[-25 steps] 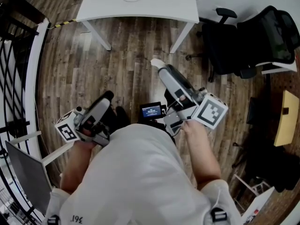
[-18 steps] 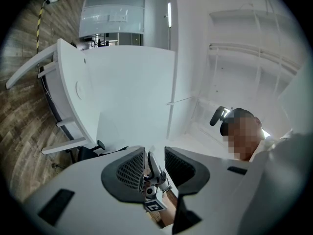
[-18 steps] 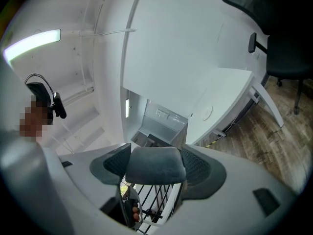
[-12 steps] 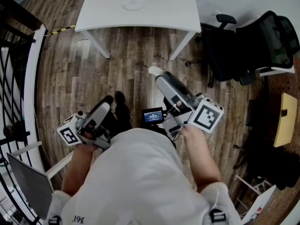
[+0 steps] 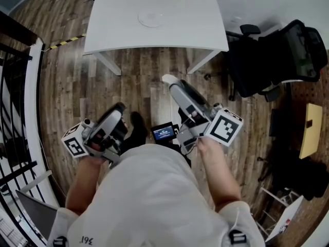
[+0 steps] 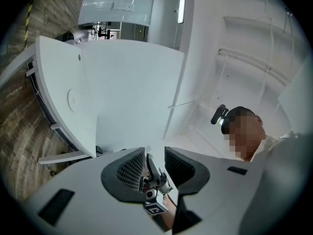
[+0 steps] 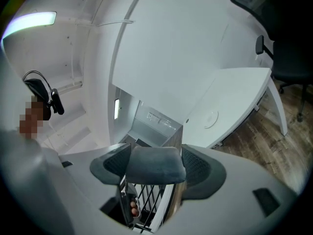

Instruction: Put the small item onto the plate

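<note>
While the person stands back from the smooth white table (image 5: 180, 14), the right gripper (image 5: 172, 81) clamps a soft grey small item (image 7: 155, 164) with rounded edges. Left gripper (image 5: 119, 108): ribbed jaws apart. Round pale plate (image 5: 151, 18) on the tabletop, well apart. Screen (image 5: 163, 133) text too small to read.

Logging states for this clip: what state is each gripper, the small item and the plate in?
left gripper: open, nothing between its jaws.
right gripper: shut on the small item.
small item: held in the air, not on the plate.
plate: empty, lying on the white table.
</note>
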Motion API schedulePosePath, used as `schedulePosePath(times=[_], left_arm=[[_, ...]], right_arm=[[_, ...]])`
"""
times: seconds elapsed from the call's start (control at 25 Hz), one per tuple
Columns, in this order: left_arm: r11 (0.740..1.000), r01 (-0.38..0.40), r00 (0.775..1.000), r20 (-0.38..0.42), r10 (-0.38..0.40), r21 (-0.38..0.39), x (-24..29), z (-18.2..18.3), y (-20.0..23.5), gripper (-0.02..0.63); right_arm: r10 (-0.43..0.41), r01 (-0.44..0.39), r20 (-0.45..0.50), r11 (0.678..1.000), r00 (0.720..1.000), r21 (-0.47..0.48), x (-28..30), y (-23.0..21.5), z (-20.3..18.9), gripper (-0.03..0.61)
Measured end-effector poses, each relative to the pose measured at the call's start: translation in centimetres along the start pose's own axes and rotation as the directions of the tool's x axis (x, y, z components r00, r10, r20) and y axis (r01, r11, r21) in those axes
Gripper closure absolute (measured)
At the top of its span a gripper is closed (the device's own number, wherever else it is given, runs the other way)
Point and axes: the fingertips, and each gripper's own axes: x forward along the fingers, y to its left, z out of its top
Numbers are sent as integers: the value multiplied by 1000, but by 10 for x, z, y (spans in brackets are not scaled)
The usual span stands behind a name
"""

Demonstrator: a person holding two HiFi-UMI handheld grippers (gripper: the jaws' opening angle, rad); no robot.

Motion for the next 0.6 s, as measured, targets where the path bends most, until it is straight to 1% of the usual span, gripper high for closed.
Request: schedulePosePath(times=[0.12,0.24,0.44,0.6], left_arm=[[1000,8,1000,-5,-8,-4,-14,39,9,497],[1000,6,1000,-13,-6,-21,-27,66,19,497],[999,26,999,-41,-27,-30,-25,98,33,497],[998,47,997,-53,-49,-50,-15,114,40,497]], right_arm=[[-17,17,10,1000,1000,-1,39,3,-4,265],[-35,35,22,999,999,-1,67,4,-8,265],[-61,61,57,998,997,-6,94,0,0,265],[-77,78,66,997,995,-11,107,-5,10,265]])
